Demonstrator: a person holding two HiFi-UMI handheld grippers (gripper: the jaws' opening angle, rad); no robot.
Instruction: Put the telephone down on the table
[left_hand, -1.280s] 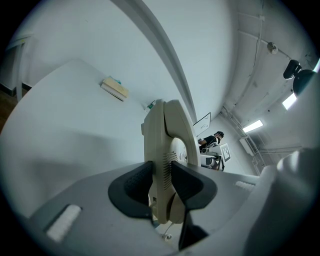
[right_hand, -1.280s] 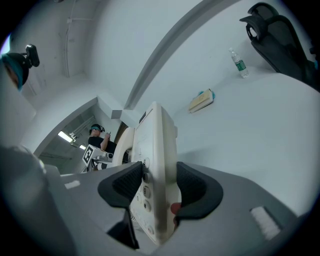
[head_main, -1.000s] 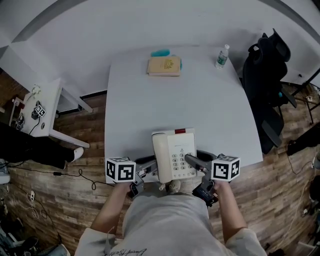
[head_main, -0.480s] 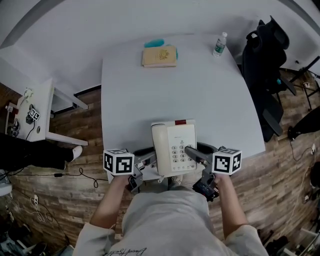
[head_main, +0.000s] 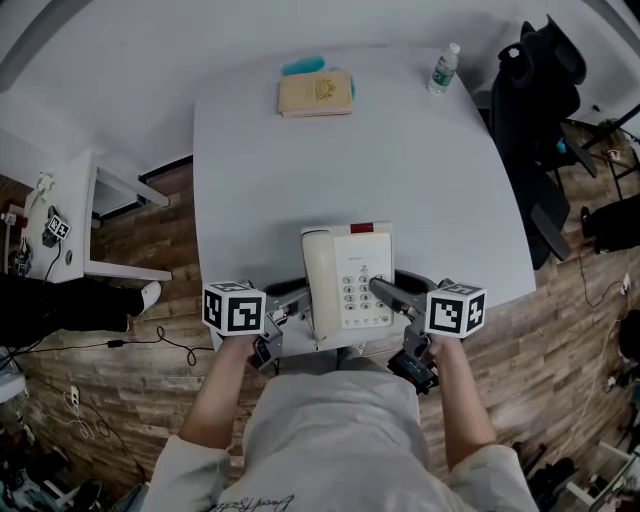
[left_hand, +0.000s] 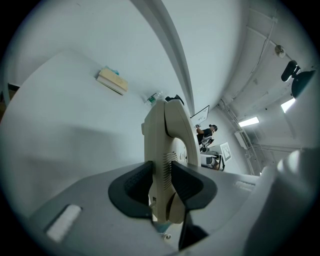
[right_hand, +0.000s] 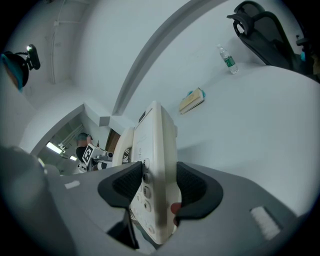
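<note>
A cream desk telephone (head_main: 345, 289) with its handset on the left and a keypad is held above the near edge of the white table (head_main: 290, 170). My left gripper (head_main: 292, 302) is shut on the telephone's left side (left_hand: 165, 165), its dark pads pressed on the handset edge. Across from it, my right gripper (head_main: 392, 296) is shut on the telephone's right side (right_hand: 157, 170), next to the keys. Both marker cubes sit at the table's front edge, in front of the person's body.
A tan book (head_main: 316, 94) on something teal lies at the table's far side. A water bottle (head_main: 443, 68) stands at the far right corner. A black chair (head_main: 540, 120) is to the right, a small white side table (head_main: 60, 235) to the left.
The telephone and both grippers have moved a little forward over the table's near edge. Both grips are unchanged.
</note>
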